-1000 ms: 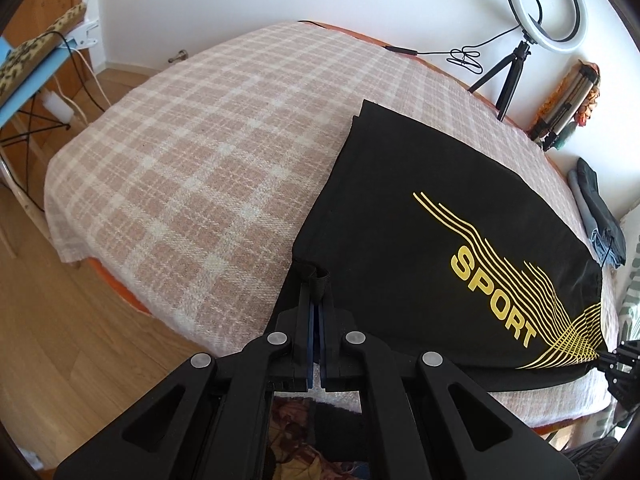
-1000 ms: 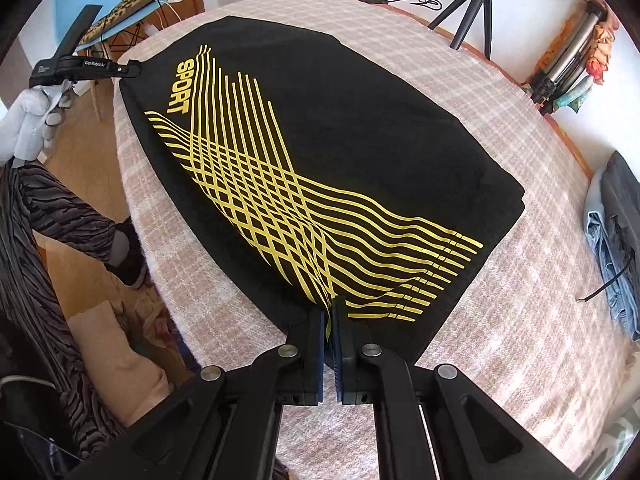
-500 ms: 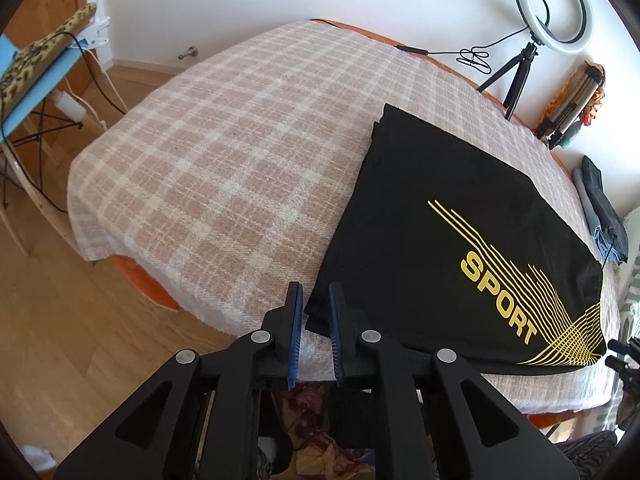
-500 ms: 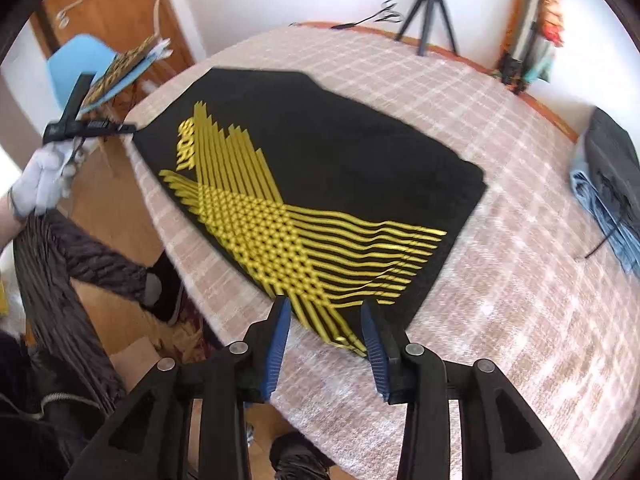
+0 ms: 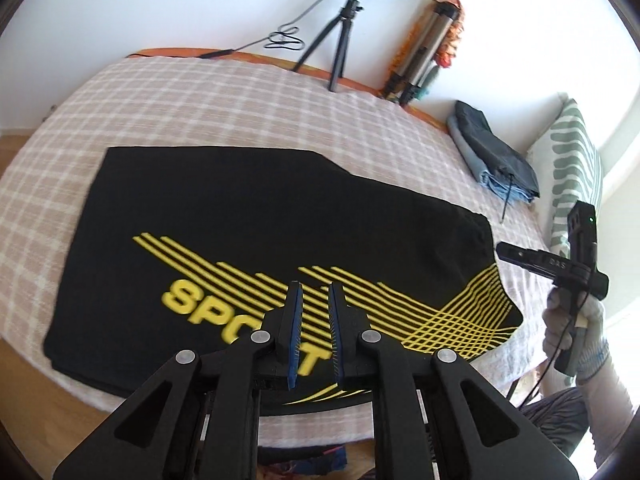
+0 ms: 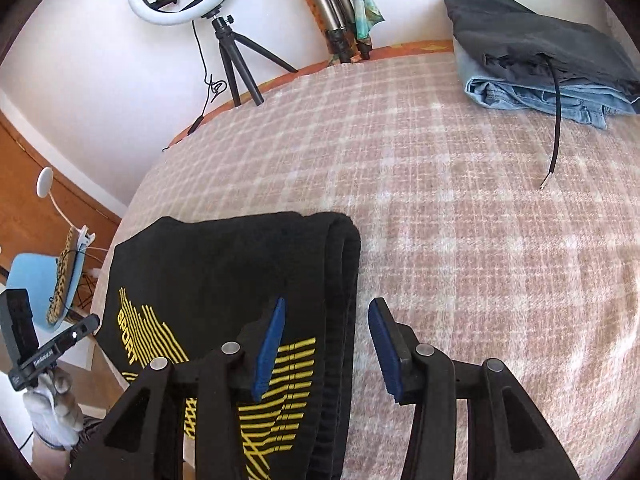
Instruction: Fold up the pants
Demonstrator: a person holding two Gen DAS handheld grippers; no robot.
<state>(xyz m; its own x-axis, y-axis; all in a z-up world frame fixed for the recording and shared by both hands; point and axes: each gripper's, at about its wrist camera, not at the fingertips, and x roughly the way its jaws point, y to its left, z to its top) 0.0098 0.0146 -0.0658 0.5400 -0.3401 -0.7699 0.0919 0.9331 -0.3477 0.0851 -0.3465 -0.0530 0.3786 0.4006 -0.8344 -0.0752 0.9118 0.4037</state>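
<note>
Black pants (image 5: 248, 216) with yellow "SPORT" print lie flat and folded on the checked bed cover (image 5: 200, 112). My left gripper (image 5: 314, 292) is open and empty, held above the print near the front edge. My right gripper (image 6: 326, 308) is open and empty, its fingers astride the pants' thick folded right edge (image 6: 340, 280). The right gripper also shows in the left wrist view (image 5: 504, 250), just off the pants' right end. The left gripper shows in the right wrist view (image 6: 90, 322), off the pants' left side.
A stack of folded dark and blue clothes (image 6: 540, 52) lies at the far right of the bed, with a loose black cord (image 6: 554, 128) trailing from it. A ring light on a tripod (image 5: 348, 28) and a folded tripod (image 5: 420, 56) stand by the wall. A blue chair (image 6: 40, 280) stands left.
Both grippers have let go of the pants and opened. The left one swung right over the print. The right one moved to the pants' right edge.
</note>
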